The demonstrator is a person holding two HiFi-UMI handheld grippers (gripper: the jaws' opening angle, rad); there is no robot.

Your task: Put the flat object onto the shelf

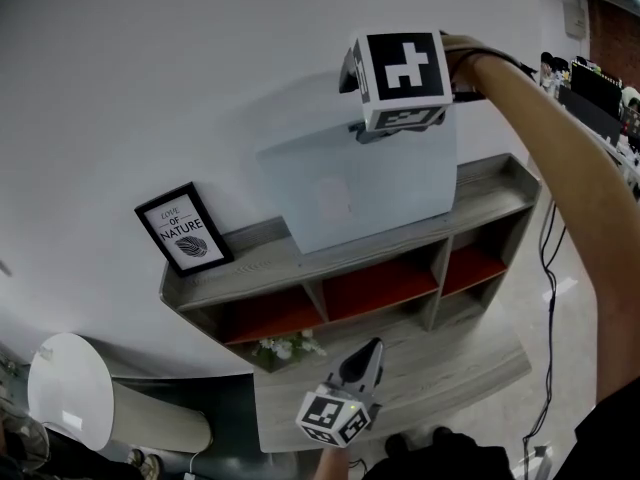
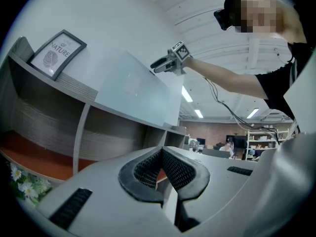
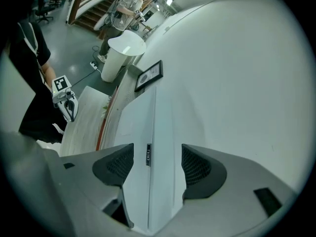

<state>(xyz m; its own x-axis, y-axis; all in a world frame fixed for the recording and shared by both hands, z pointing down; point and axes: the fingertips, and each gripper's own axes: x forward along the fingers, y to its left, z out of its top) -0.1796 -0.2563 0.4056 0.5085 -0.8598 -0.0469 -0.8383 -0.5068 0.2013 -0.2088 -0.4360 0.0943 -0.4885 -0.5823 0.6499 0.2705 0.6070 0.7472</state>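
The flat object (image 1: 360,188) is a pale blue-white panel standing on edge on top of the grey shelf unit (image 1: 260,263), leaning back on the white wall. My right gripper (image 1: 400,128) is at its upper right corner. In the right gripper view the jaws (image 3: 158,167) straddle the panel's (image 3: 140,127) top edge, which fills the gap between the pads. My left gripper (image 1: 362,363) hangs low in front of the shelf, shut and empty (image 2: 162,154). From there the panel (image 2: 133,90) and the right gripper (image 2: 170,63) show above the shelf (image 2: 64,85).
A black-framed leaf print (image 1: 183,230) leans on the wall at the shelf top's left end. Red-floored compartments run below it. White flowers (image 1: 285,348) sit by the bottom left, a low wooden platform (image 1: 440,368) lies in front, and a white round stand (image 1: 70,388) is at left.
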